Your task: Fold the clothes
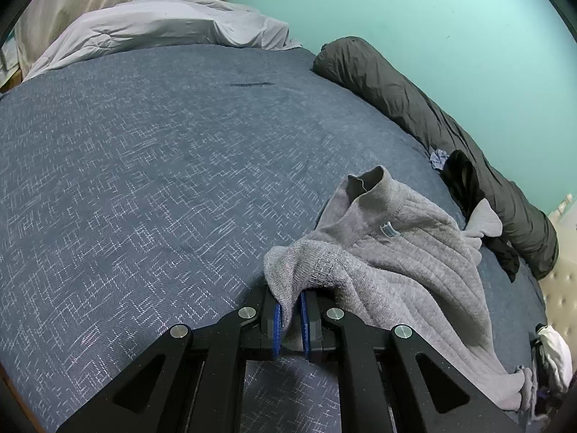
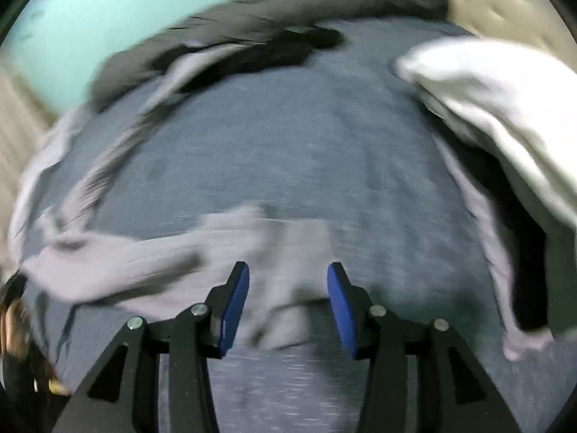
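Note:
A grey knitted sweater (image 1: 389, 259) with a high collar lies crumpled on the blue patterned bedspread (image 1: 151, 166). My left gripper (image 1: 290, 315) is shut on a fold of the sweater's edge, the cloth pinched between its blue pads. In the right wrist view, which is blurred by motion, my right gripper (image 2: 288, 296) is open with its pads wide apart. It hovers over part of the grey sweater (image 2: 173, 256) lying across the bedspread (image 2: 295, 137); the cloth runs under and between the jaws.
A dark rolled bolster (image 1: 425, 112) lies along the teal wall (image 1: 432, 18). A black garment (image 1: 465, 184) lies beside it. A grey duvet (image 1: 162, 25) is heaped at the far end. A white garment (image 2: 505, 108) lies at the right in the right wrist view.

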The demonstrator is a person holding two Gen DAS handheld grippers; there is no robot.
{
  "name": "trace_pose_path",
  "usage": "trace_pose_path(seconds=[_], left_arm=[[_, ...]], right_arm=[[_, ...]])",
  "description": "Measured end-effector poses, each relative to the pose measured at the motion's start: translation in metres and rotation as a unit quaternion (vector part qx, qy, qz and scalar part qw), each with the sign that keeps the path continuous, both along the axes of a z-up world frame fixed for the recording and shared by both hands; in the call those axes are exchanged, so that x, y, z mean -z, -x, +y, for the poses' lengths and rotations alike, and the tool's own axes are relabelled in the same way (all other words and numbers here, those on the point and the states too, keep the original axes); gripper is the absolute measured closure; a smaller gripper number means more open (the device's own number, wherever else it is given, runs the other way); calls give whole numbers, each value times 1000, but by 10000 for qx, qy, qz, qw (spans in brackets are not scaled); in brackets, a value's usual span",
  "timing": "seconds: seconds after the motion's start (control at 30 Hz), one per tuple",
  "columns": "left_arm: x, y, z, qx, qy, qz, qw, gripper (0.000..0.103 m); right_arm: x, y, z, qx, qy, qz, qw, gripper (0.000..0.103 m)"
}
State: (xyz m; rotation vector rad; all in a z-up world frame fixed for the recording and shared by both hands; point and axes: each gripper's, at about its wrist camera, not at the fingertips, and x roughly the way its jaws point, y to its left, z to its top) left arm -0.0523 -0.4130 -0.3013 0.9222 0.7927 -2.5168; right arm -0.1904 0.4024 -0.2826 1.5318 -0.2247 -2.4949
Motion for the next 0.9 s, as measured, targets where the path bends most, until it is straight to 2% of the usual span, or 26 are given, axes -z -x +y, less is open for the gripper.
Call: trace_pose_path(seconds=[0.07,0.13,0.3,0.33,0.37,0.4,0.47,0.53,0.7,0.9], left_arm=[[0,0,0,0,9,-8,10000,95],[1,1,0,0,17,-24,10000,95],[2,3,-1,25,14,-35,10000,95],[2,3,-1,32,14,-28,10000,95],[1,3,0,37,22,-18,10000,95],[0,3,0,42,32,-10,10000,95],[-1,3,1,41,64,-14,10000,95],[-3,3,1,45,73,-27,10000,95],[-13,0,0,145,84,-65,9998,95],[-44,-2,-8,333,96,-73,9994,96]], right_arm=[[16,7,0,181,1,-293,9994,46],[32,12,-4,333,32,-544,9980,41],[53,23,-6,691,263,-696,9948,41],[55,23,-8,726,247,-691,9947,46],[54,23,-9,740,242,-631,9950,59],[52,23,-11,736,222,-563,9954,66],[46,21,-13,714,115,-409,9965,90],[35,18,-15,675,-126,-178,9975,94],[-4,4,7,806,-683,383,9937,95],[-30,-25,57,1069,-950,766,9868,95]])
